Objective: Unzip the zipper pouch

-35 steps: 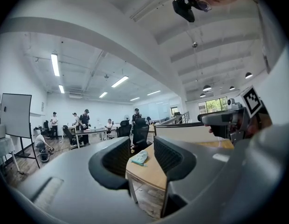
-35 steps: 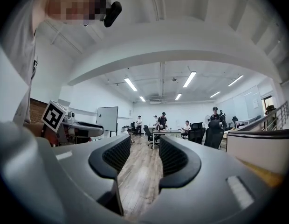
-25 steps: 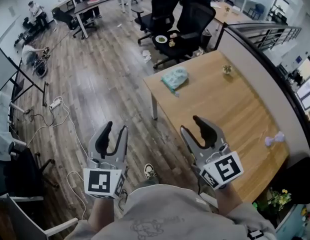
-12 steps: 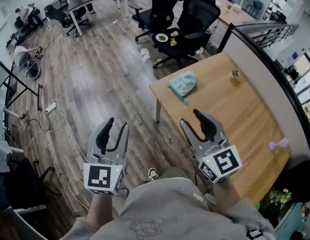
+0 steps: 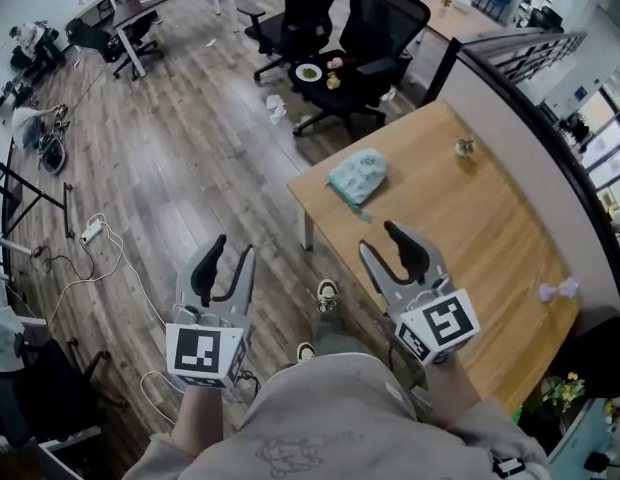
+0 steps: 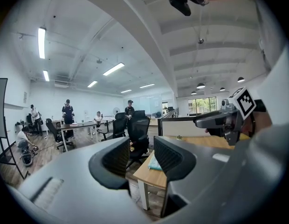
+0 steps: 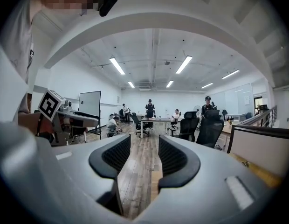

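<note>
Currently both claws are held in the air with their jaws moderately apart and gripping nothing. The left claw (image 5: 231, 258) is over the wooden floor (image 5: 180, 178); the right claw (image 5: 380, 243) is by the left edge of the wooden surface (image 5: 470, 228). The teal zipper pouch (image 5: 356, 176) lies flat near the surface's far left corner, well apart from both claws.

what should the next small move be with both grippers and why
Probably step closer and reach toward the pouch on the table: the left gripper and right gripper are both open, empty and well short of it.
</note>
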`<state>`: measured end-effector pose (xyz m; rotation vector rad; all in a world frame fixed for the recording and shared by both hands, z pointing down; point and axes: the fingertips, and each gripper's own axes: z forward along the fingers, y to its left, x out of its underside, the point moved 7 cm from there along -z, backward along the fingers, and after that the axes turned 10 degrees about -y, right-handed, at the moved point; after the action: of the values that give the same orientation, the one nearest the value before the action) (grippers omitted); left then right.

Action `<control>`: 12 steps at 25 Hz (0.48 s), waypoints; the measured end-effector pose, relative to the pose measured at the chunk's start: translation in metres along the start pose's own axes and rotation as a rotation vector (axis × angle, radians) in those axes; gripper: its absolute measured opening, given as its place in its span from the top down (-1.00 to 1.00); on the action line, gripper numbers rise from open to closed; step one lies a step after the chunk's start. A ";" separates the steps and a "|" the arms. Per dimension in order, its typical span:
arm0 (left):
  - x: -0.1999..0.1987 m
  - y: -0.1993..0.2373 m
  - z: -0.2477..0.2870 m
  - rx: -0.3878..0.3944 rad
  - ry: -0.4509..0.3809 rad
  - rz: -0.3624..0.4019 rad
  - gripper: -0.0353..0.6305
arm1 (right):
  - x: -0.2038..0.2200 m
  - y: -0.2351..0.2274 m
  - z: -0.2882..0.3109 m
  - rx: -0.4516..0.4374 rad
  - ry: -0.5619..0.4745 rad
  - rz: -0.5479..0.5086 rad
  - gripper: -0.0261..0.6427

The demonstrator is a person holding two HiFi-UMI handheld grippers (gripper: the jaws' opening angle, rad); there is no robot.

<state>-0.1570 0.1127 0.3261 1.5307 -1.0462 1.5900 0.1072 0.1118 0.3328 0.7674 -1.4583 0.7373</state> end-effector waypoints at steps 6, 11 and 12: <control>0.000 0.014 0.072 0.025 0.011 0.017 0.41 | 0.003 -0.053 0.046 0.004 0.003 0.003 0.39; -0.003 0.021 0.134 0.039 0.027 0.023 0.41 | 0.003 -0.101 0.084 0.001 0.007 0.012 0.39; -0.005 0.022 0.145 0.041 0.029 0.026 0.41 | 0.002 -0.110 0.089 0.000 0.006 0.011 0.39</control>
<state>-0.1119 -0.0268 0.3171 1.5223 -1.0273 1.6555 0.1467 -0.0247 0.3316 0.7575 -1.4584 0.7470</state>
